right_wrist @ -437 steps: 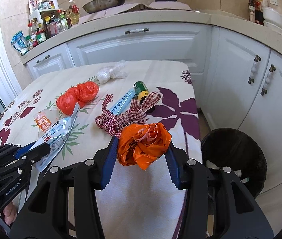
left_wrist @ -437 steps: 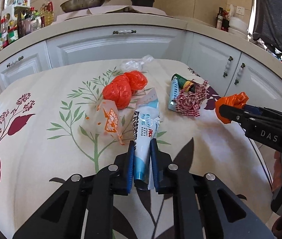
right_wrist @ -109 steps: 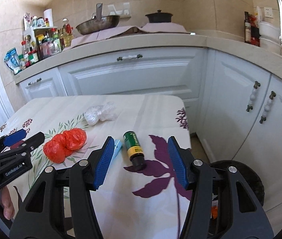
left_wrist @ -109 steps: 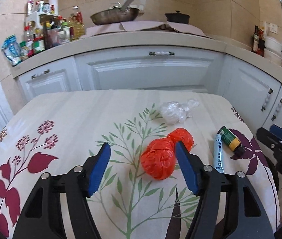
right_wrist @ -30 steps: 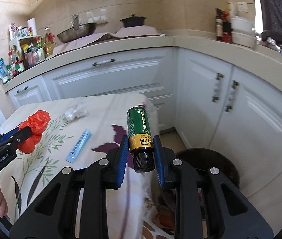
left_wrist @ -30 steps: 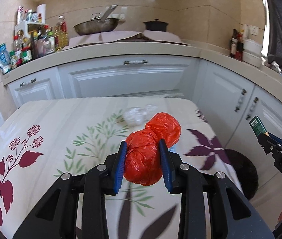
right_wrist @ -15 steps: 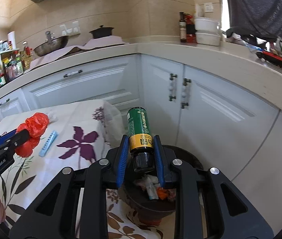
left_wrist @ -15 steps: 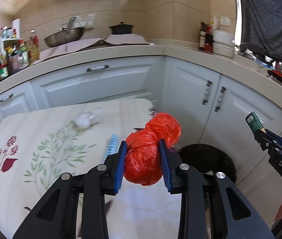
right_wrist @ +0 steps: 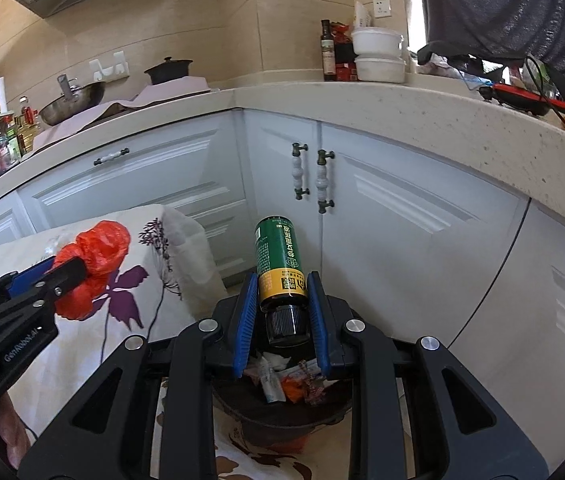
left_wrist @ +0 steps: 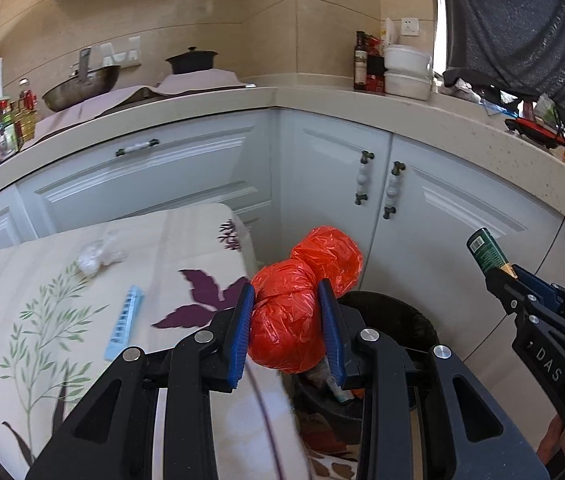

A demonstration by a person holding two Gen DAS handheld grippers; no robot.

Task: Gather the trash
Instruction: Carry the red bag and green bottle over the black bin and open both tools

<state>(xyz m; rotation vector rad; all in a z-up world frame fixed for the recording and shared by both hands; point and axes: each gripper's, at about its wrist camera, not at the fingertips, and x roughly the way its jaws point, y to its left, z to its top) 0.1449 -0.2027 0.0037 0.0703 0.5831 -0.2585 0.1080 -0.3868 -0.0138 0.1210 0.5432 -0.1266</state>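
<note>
Above the black bin, each hand-held gripper clamps trash: bag, bottle.

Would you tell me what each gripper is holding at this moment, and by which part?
The left gripper clamps the red plastic bag around its lower bulge; the right gripper grips the green bottle at its yellow band near the cap.

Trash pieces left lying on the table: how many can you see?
2. A crumpled clear plastic bag lies toward the table's far side, and a light blue tube lies nearer. The table's near part is hidden behind the gripper, so more may be there.
</note>
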